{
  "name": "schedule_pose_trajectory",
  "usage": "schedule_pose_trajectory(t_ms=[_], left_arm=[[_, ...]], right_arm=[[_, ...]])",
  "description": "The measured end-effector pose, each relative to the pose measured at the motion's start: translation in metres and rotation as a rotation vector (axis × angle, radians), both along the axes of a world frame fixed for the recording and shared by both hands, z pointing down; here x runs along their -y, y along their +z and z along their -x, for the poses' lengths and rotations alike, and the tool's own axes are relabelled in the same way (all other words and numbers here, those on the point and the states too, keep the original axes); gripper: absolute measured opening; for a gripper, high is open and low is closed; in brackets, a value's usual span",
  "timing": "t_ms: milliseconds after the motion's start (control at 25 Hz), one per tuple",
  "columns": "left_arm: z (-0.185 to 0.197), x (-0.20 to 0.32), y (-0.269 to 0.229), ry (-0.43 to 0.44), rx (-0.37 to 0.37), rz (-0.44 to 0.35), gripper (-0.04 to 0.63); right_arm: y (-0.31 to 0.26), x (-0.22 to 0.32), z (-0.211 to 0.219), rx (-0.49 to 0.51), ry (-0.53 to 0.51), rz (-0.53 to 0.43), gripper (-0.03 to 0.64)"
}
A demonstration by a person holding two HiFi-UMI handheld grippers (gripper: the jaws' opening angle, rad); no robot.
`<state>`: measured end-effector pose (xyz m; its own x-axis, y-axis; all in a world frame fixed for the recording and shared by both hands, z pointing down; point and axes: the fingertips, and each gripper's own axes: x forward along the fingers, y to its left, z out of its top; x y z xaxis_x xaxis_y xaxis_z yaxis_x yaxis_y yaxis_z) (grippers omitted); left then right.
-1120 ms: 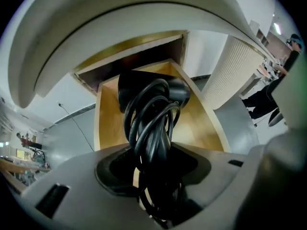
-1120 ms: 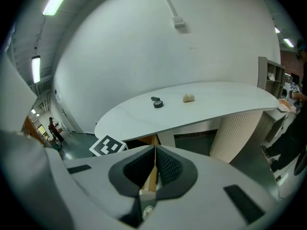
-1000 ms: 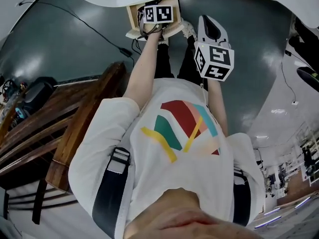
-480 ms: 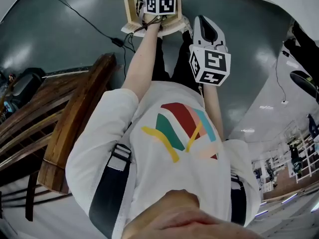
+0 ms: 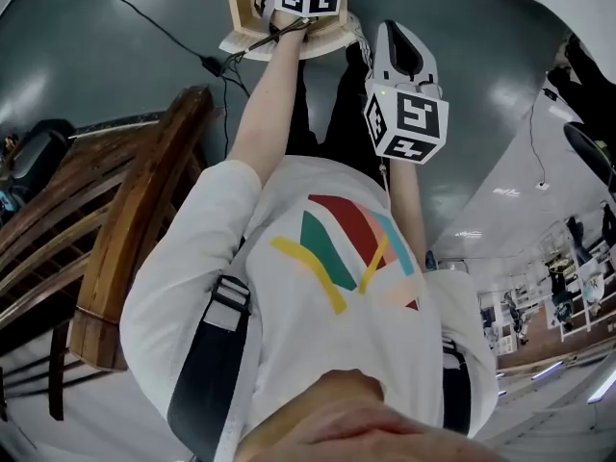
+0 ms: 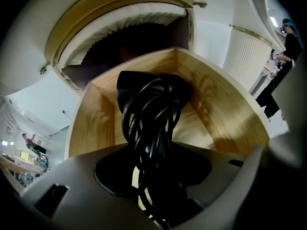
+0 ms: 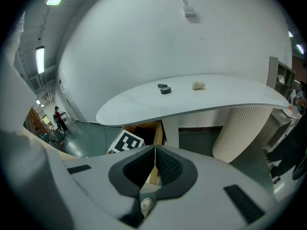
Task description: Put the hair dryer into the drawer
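Between the left gripper's [image 6: 153,176] matt grey plastic jaws, the hair dryer [image 6: 139,87] is black plastic, its cord [image 6: 151,128] glossy; beyond, the drawer [image 6: 225,114] is smooth, grained pale wood.

a glossy grey-green floor [image 5: 87,75] is reflecting overhead light in pale patches. a black cable [image 5: 208,64] is running across it. a dark wooden slatted bench [image 5: 135,248] is standing at the left of the head view. in the right gripper view, a curved white tabletop [image 7: 201,102] is sitting over a ribbed white pedestal [image 7: 240,131], in front of a plain white wall [image 7: 144,37]. 2 small dark items [image 7: 164,88] and 1 pale lump [image 7: 198,85] are lying on the tabletop. ceiling light strips [image 7: 40,59] are glowing at the upper left.
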<state>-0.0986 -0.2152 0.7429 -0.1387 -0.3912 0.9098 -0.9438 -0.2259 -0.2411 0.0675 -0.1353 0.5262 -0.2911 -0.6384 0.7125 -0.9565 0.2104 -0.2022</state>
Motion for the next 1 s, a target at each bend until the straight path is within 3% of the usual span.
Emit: schedule_pose_trajectory(t_ms=[440,720,1000], left_arm=[[0.027,-0.008,0.012,-0.085,0.107,0.053,0.247],[0.025,-0.006,-0.001,-0.045,0.15,0.013,0.268],[0.018,0.001,-0.035,-0.015,0.13,-0.07,0.267]], right_arm=[[0.005,-0.009,0.002,0.019,0.005,0.006,0.011],[-0.002,-0.009,0.006,0.03,0.008,-0.016,0.011],[-0.018,-0.007,0.012,0.042,0.013,-0.052,0.011]])
